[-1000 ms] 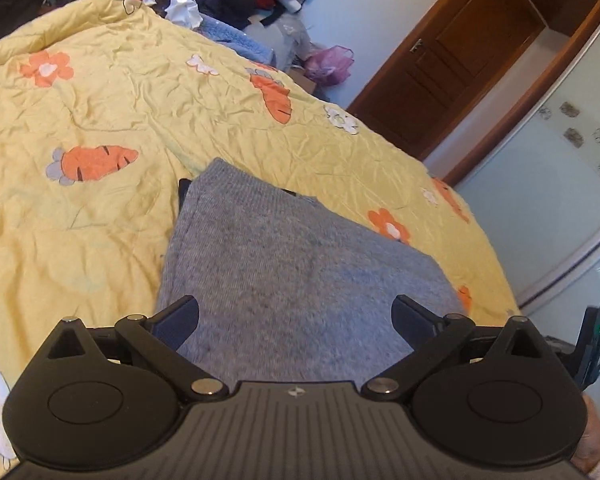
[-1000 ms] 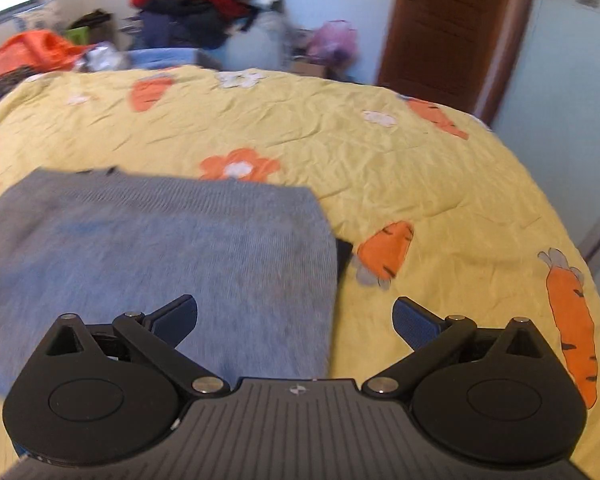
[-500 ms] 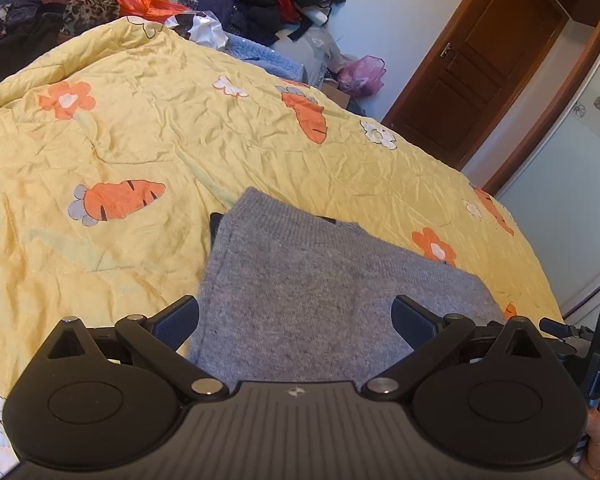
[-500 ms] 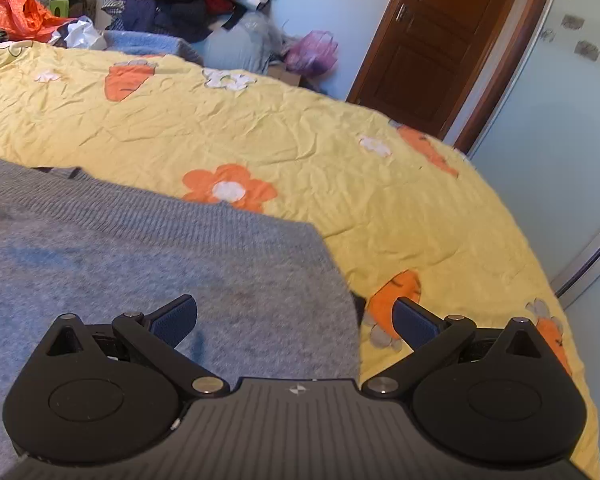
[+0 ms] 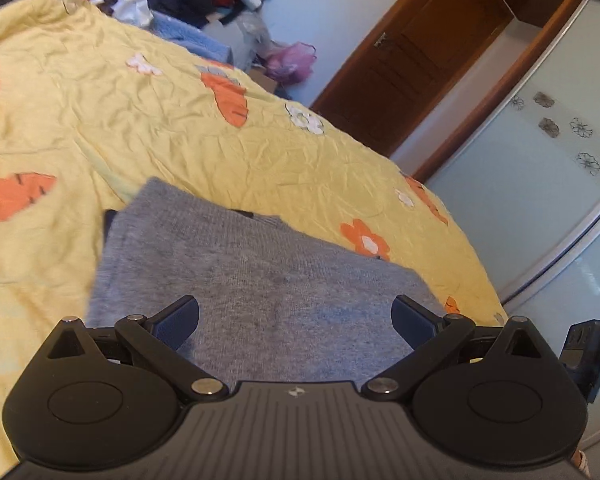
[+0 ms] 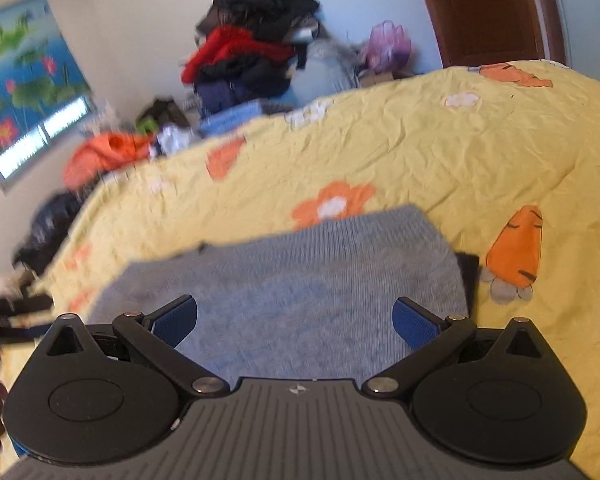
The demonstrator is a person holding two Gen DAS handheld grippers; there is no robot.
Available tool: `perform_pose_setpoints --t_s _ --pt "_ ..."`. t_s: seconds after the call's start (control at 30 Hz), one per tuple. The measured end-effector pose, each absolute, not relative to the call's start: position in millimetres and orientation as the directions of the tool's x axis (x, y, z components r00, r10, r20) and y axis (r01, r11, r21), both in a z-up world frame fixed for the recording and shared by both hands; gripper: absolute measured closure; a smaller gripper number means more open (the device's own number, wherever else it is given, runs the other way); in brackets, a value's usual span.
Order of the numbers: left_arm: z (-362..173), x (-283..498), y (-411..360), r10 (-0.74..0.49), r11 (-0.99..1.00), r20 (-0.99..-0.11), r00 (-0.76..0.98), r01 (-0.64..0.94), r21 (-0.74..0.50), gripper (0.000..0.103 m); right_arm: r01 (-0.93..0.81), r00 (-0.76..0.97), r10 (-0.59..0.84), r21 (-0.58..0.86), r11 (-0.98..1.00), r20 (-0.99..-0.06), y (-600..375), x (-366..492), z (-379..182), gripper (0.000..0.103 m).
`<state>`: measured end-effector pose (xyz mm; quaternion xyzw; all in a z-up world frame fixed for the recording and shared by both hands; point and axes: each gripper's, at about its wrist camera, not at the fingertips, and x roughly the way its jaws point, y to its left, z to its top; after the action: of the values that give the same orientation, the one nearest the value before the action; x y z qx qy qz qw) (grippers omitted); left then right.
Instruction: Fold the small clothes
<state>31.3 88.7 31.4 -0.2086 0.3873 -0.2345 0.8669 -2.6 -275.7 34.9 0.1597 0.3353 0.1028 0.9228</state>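
A grey knitted garment (image 5: 240, 276) lies folded flat as a rough rectangle on the yellow bedspread (image 5: 100, 120), with a dark layer peeking out at its left edge. My left gripper (image 5: 295, 322) hangs open just above its near side, nothing between the fingers. In the right wrist view the same grey garment (image 6: 300, 280) fills the middle, a dark edge showing at its right side. Above its near part my right gripper (image 6: 297, 320) is open and holds nothing. That view is blurred by motion.
The yellow bedspread (image 6: 460, 152) carries carrot and flower prints. A heap of clothes (image 6: 256, 48) and an orange bag (image 6: 104, 152) lie beyond the bed's far side. A brown door (image 5: 412, 64) and a sliding glass wardrobe (image 5: 540, 200) stand to the right.
Both grippers stayed open. The right gripper's view swung left and tilted, the garment now centred between its fingers. The left gripper shifted slightly closer over the garment.
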Motion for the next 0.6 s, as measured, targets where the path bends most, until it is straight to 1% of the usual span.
perform_pose_setpoints --t_s 0.03,0.13,0.17,0.23,0.27,0.33,0.4,0.43,0.47,0.53,0.57,0.6 --pt "24.4 37.8 88.3 -0.539 0.822 -0.597 0.594 0.215 -0.527 0.0 -0.105 0.748 0.317 0.366 0.924 -0.584 -271.7 -0.7 32.8 0.0" --pt "-4.4 54.7 98.5 -0.474 0.857 -0.654 0.59 0.137 -0.498 0.0 -0.054 0.704 0.244 0.292 0.955 -0.667 -268.7 15.0 19.0 0.0" --pt "-7.9 53.1 101.7 -0.49 0.847 -0.624 0.609 0.165 -0.504 0.0 -0.047 0.688 0.239 0.287 0.957 -0.685 -271.5 18.4 11.8 0.0" --pt "-3.4 46.4 101.7 -0.485 0.857 -0.629 0.608 0.186 -0.48 0.0 -0.035 0.691 0.185 0.224 0.974 -0.699 -270.9 16.9 5.4 0.0" --pt "2.4 38.5 101.4 -0.476 0.863 -0.627 0.617 0.188 -0.469 0.0 -0.054 0.69 0.188 0.21 0.976 -0.699 -269.1 14.4 5.2 0.0" --pt "14.6 19.0 102.9 -0.505 0.844 -0.6 0.62 0.212 -0.492 0.0 -0.06 0.706 0.173 0.185 0.981 -0.687 -266.5 4.5 11.8 0.001" --pt "22.2 -3.8 104.5 -0.557 0.809 -0.562 0.612 0.246 -0.534 0.0 -0.077 0.724 0.207 0.221 0.972 -0.658 -267.1 -8.9 22.1 0.001" --pt "23.8 -13.6 101.8 -0.567 0.806 -0.563 0.601 0.261 -0.532 0.0 -0.105 0.731 0.245 0.251 0.962 -0.636 -266.2 -17.4 26.3 0.0" --pt "23.6 -22.3 99.0 -0.567 0.809 -0.572 0.593 0.269 -0.522 0.0 -0.125 0.733 0.27 0.266 0.956 -0.624 -263.3 -25.6 28.4 0.0" --pt "16.9 -36.7 95.0 -0.571 0.81 -0.586 0.575 0.279 -0.516 0.0 -0.162 0.722 0.293 0.258 0.952 -0.627 -254.3 -38.9 27.4 0.0" --pt "11.1 -40.6 91.4 -0.558 0.823 -0.611 0.562 0.282 -0.492 0.0 -0.17 0.715 0.296 0.253 0.952 -0.634 -250.9 -45.1 23.2 0.0" --pt "4.4 -43.3 88.5 -0.515 0.853 -0.648 0.561 0.261 -0.453 0.0 -0.165 0.703 0.285 0.24 0.957 -0.651 -247.9 -48.6 16.5 0.0"
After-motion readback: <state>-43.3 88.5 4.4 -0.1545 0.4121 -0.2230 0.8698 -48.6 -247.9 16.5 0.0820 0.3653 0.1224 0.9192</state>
